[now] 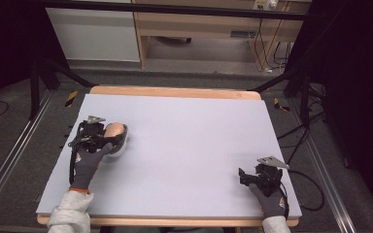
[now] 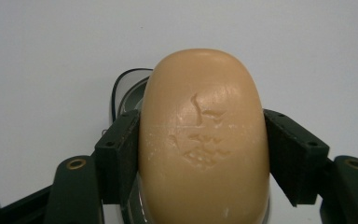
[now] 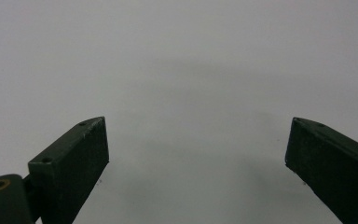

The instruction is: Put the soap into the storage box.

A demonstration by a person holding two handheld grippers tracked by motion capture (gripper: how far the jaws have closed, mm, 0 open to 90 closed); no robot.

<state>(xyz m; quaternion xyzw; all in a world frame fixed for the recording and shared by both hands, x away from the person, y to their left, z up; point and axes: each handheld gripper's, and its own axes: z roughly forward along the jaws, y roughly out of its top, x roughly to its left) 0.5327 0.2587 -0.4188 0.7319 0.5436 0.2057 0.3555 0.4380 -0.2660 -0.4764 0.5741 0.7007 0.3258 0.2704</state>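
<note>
The left gripper (image 2: pixel 200 154) clamps the soap (image 2: pixel 204 140) just above its dish (image 2: pixel 127 93); the smooth bar could slip loose. The right gripper (image 3: pixel 196 154), well apart from the soap, gapes wide and empty above the surface (image 1: pixel 189 141).

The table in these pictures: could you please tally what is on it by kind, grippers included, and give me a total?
Bar of soap, tan, clamped between the left gripper's jaws: 1
Soap dish, dark-rimmed, beneath the soap: 1
Grippers, the left gripper and the right gripper with its jaws apart over the bare table: 2
Total: 4
</note>
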